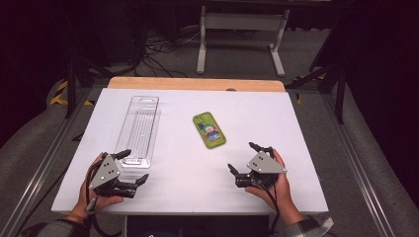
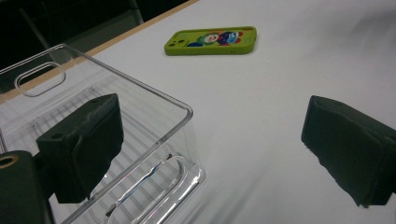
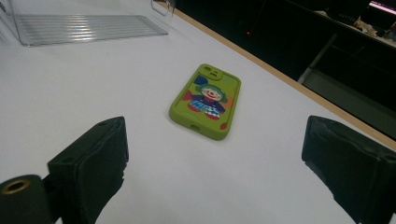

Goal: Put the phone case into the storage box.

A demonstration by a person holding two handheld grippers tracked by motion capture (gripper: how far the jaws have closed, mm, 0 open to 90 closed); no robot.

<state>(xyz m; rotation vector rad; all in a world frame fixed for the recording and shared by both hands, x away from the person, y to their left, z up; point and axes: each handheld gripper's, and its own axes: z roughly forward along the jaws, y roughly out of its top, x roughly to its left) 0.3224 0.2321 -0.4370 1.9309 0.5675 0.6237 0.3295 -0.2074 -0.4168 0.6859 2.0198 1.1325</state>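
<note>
A green phone case (image 1: 209, 129) with a cartoon clown on it lies flat near the middle of the white table (image 1: 188, 187). A clear plastic tray (image 1: 139, 129) lies lengthwise on the left side. My left gripper (image 1: 133, 165) rests open at the tray's near end, one jaw over the tray's corner (image 2: 154, 140). My right gripper (image 1: 244, 158) rests open near the front right, pointing toward the phone case (image 3: 205, 100). The phone case (image 2: 212, 40) lies well ahead of the left gripper (image 2: 210, 149). Nothing sits between the jaws of the right gripper (image 3: 215, 172).
The table has a wooden strip (image 1: 197, 84) along its far edge. Beyond it stand a white frame (image 1: 242, 34) and cables (image 1: 158, 49) on the floor. Metal rails (image 1: 44, 163) run along both sides of the table.
</note>
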